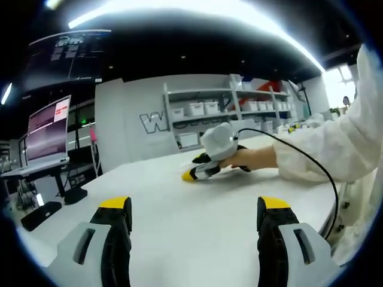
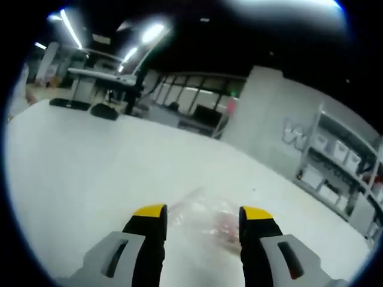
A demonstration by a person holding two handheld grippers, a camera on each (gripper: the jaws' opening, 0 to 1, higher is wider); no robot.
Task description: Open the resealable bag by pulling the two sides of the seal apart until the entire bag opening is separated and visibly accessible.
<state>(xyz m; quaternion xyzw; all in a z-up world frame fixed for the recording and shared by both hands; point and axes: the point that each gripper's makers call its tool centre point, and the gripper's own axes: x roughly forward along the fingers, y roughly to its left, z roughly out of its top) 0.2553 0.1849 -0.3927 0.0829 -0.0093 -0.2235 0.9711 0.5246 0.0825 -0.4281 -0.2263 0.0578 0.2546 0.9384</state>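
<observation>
The clear crinkled plastic resealable bag (image 2: 206,220) lies flat on the white counter (image 2: 90,161), directly ahead of the right gripper (image 2: 203,216) and between its spread, empty jaws; its long axis cannot be told. The left gripper (image 1: 195,206) is likewise apart and empty, well off. The right gripper is judged nearer

The clear crinkled plastic bag (image 2: 206,222) lay on the white table (image 2: 90,173), between the right gripper (image 2: 203,216) jaws. The shelf rack (image 1: 230,110) stood behind the table.
</observation>
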